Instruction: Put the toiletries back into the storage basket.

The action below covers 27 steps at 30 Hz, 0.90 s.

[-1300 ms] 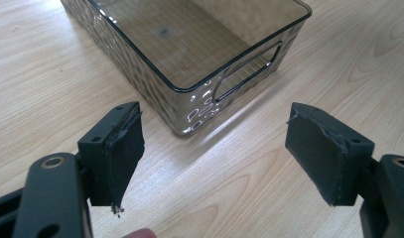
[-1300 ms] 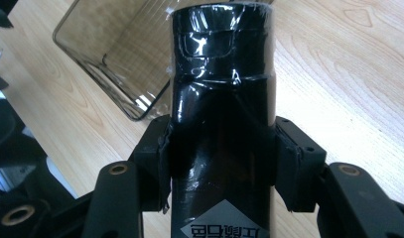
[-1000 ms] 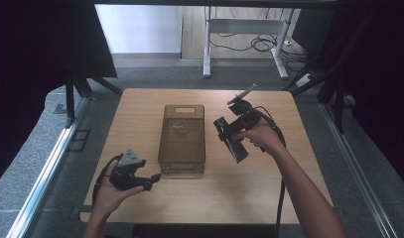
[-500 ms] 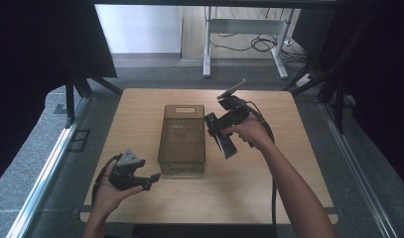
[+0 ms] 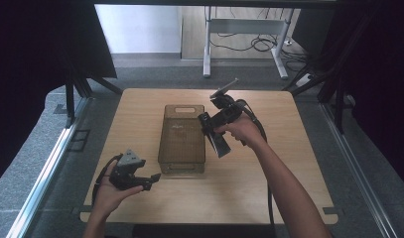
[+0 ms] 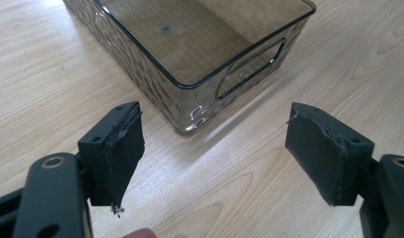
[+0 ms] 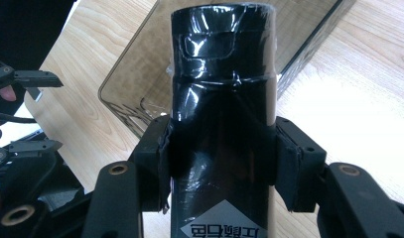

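Right gripper view showed our right gripper [image 7: 222, 148] with its jaws clamped on a black wrapped cylinder [image 7: 222, 99], held above the counter [image 5: 269, 183] just beside the smoky clear bin [image 5: 182, 136]. Our left gripper [image 6: 214, 153] rested low near the bin's corner, jaws spread wide around nothing.

Glossy black packet [image 7: 222, 114], smoky plastic bin [image 5: 182, 159]
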Tool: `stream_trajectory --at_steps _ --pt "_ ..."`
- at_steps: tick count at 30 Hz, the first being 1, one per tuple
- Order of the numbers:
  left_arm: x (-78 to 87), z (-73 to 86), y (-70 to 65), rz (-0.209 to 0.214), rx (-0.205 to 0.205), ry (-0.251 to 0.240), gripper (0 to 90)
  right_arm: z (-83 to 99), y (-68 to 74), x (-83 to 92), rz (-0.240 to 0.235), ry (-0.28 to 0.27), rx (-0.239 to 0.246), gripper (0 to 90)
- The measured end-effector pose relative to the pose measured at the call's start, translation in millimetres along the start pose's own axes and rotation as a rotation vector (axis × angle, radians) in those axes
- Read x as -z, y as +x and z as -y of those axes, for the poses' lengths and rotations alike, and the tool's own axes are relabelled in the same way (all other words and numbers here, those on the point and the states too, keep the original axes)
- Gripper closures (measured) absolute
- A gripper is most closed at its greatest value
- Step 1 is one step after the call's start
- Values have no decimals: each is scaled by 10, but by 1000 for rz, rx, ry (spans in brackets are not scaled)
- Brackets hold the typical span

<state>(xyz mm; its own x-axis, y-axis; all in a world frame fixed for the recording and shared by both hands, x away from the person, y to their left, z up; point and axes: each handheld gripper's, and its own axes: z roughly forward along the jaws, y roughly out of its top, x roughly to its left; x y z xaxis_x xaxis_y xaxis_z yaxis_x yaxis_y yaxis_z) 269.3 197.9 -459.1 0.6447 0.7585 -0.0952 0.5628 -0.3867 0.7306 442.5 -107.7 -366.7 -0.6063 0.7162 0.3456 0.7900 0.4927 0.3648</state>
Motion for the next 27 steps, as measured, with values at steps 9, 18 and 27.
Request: stream_trajectory --at_steps 9,18,27 --pt "-14 0 -4 -1 -3 6 231 -73 73 -44 -1 2 18 478" --pt "-25 4 -9 -3 0 6 231 -156 155 -119 -6 6 26 477" --pt "-21 -1 -14 -1 -16 2 232 -234 214 -195 -13 6 23 477"
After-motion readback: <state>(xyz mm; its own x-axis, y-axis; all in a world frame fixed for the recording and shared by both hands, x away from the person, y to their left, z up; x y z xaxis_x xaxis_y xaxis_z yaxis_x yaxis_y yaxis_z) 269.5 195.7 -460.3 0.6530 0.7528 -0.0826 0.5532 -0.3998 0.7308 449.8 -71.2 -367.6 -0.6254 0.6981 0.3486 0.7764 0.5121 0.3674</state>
